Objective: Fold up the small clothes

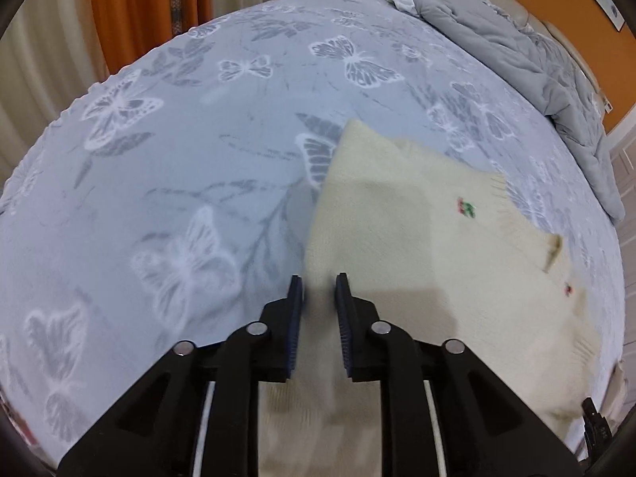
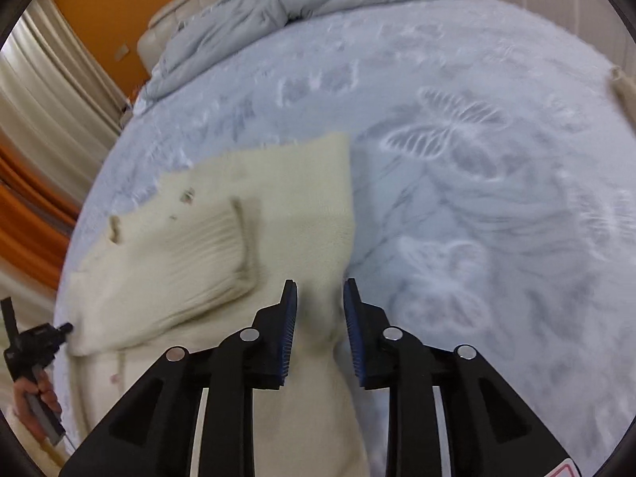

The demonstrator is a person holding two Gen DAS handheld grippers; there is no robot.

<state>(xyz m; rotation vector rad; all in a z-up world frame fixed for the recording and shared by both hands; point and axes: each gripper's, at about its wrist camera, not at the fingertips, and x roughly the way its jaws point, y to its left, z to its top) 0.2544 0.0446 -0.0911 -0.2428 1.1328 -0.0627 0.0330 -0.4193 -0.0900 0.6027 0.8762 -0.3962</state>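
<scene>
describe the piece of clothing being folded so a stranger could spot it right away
Start from the big bed with the pale blue butterfly-print cover; a crumpled grey duvet is heaped near the headboard. The cream knit garment lies spread on the cover, the only cream thing there, with tiny red-and-green motifs.

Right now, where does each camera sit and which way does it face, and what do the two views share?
Left wrist: on the left gripper, looking steeply down over the butterfly bedspread; its fingers straddle the cream knit garment; the right gripper barely shows at the lower right edge.
Right wrist: on the right gripper, angled down, straddling the garment's other side; the left gripper and the person's hand show at lower left.
Shared: garment, bedspread, grey duvet, orange curtains.
</scene>
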